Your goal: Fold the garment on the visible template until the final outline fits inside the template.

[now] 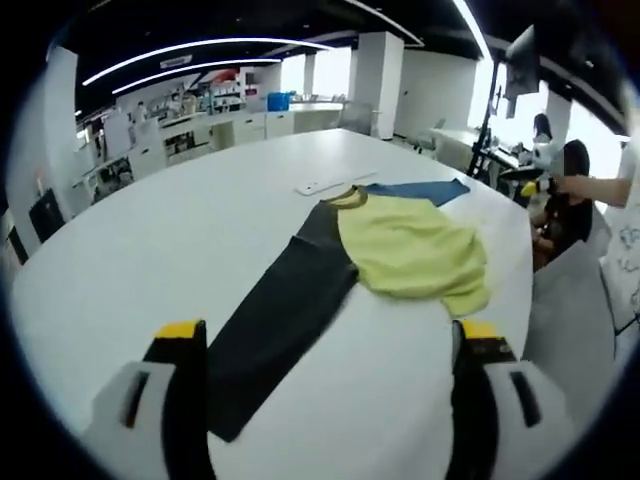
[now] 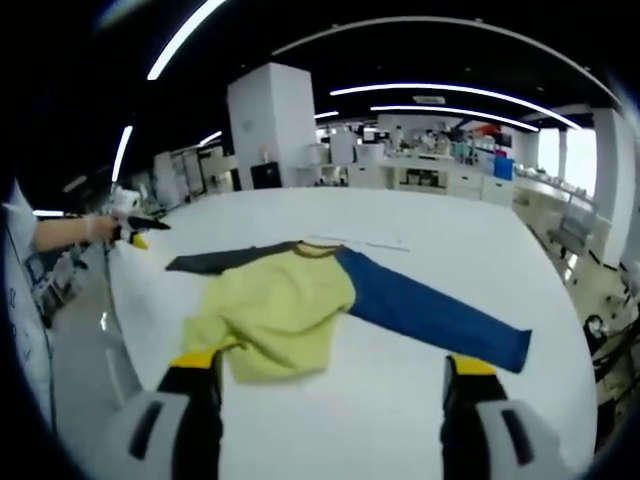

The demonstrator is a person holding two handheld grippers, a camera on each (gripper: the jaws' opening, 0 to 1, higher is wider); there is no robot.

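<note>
Spread, empty jaws of the left gripper [image 1: 325, 345] and right gripper [image 2: 331, 372] hover near a yellow shirt [image 2: 278, 318] lying rumpled on the white table [image 2: 450, 260], dark sleeve [image 1: 280, 325] and blue sleeve [image 2: 430, 318] both still outstretched, so folding looks barely begun, and I can't make out any template.

Bright ceiling strip lights [image 2: 440, 92], window glare [image 1: 575, 130], soft focus, heavy fisheye warp at edges.
</note>
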